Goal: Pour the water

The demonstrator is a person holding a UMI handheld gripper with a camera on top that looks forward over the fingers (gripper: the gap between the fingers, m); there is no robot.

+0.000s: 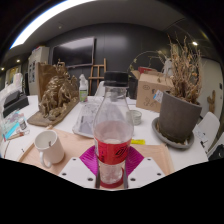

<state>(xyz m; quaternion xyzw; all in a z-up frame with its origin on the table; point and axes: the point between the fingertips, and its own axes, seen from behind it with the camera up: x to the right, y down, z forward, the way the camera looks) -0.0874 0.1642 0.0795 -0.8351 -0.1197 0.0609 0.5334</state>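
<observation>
Bottle [114, 130], clear plastic, black cap, red label, stands upright between your gripper [112, 168] fingers; pink pads [97, 158] press both sides, so you're clamped on it. White cup [49, 147] sits just beside on a wooden board [30, 150]. Beyond: table [150, 130], potted dry plant [182, 100], cardboard box [152, 90], basket of dried stems [55, 100].

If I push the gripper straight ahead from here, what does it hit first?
The clear bottle, at once: it already stands upright between the gripper fingers, filling the line ahead. Whether the pads are pressing it, I cannot tell. Beyond it, probably the potted dry plant, though depth is unclear.
</observation>
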